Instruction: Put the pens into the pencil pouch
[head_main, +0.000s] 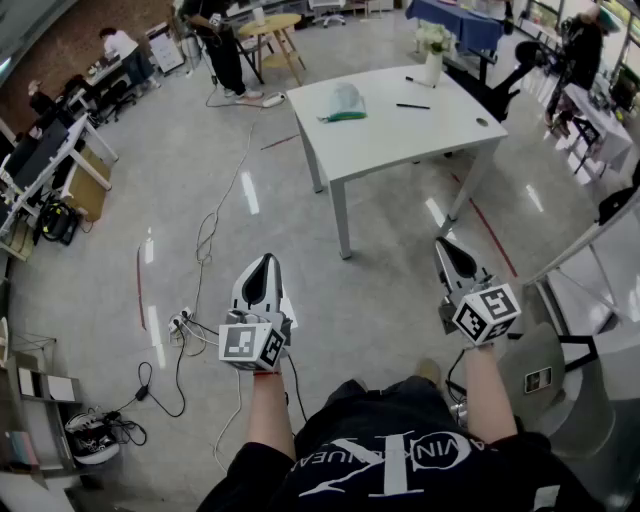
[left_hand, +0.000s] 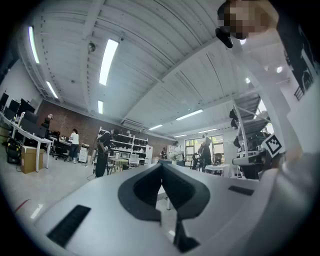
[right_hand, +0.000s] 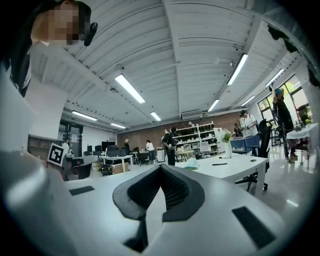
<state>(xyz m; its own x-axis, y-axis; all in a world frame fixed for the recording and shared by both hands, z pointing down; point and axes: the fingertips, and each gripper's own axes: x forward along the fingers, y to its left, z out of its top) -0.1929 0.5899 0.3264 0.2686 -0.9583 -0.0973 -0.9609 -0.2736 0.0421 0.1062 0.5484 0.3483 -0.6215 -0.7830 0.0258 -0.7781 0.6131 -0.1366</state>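
A dark pen (head_main: 412, 106) lies flat on the white table (head_main: 380, 140) in the upper middle of the head view. What looks like a second pen (head_main: 420, 80) lies further up, near a vase (head_main: 433, 62). The pouch (head_main: 345, 103) sits left of them on the same top, pale and see-through with a green edge. It is too small to tell whether its mouth is open.

The pens are probably light, stiff and smooth, and likely to roll, so each is best pinched across the middle of the barrel. The pouch looks limp, so one gripper would need to hold its rim while the other feeds a pen in.

Both grippers are low in the frame over bare floor, well apart from the table. The left gripper (head_main: 265, 264) and right gripper (head_main: 449, 250) are each clenched on nothing.
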